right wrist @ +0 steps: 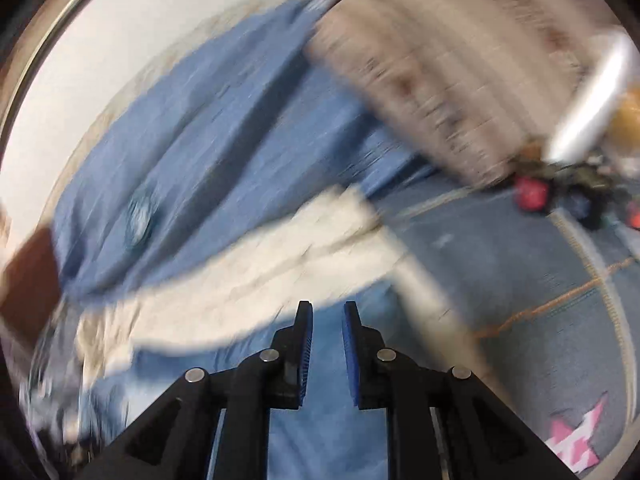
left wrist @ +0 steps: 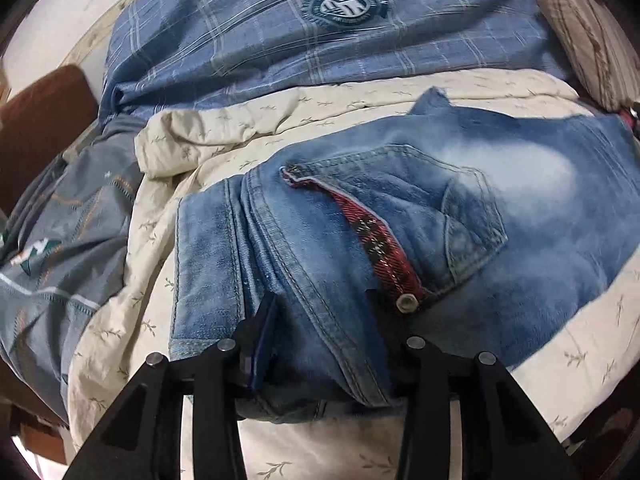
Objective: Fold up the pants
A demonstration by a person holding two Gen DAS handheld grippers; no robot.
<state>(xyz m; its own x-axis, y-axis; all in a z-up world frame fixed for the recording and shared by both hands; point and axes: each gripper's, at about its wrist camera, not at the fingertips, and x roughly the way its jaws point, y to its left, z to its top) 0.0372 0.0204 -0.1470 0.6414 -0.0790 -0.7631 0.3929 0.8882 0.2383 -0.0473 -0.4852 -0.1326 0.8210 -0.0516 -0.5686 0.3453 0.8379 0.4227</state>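
Faded blue jeans (left wrist: 400, 216) lie folded on a cream leaf-print sheet (left wrist: 132, 280), waistband towards me, with a red plaid pocket lining (left wrist: 380, 244) and a metal button (left wrist: 406, 303) showing. My left gripper (left wrist: 320, 312) is shut on the jeans' waistband; denim bunches between its fingers and hides the right fingertip. My right gripper (right wrist: 327, 320) is open and empty, its blue pads (right wrist: 306, 360) apart, hovering over blue denim (right wrist: 320, 420). The right wrist view is heavily blurred by motion.
A blue plaid pillow with a round badge (left wrist: 344, 4) lies behind the jeans. A grey-blue patterned quilt (left wrist: 52, 232) is at the left, and also shows in the right wrist view (right wrist: 540, 280). A striped beige pillow (left wrist: 588, 36) sits at the far right, a brown headboard (left wrist: 36, 120) at the left.
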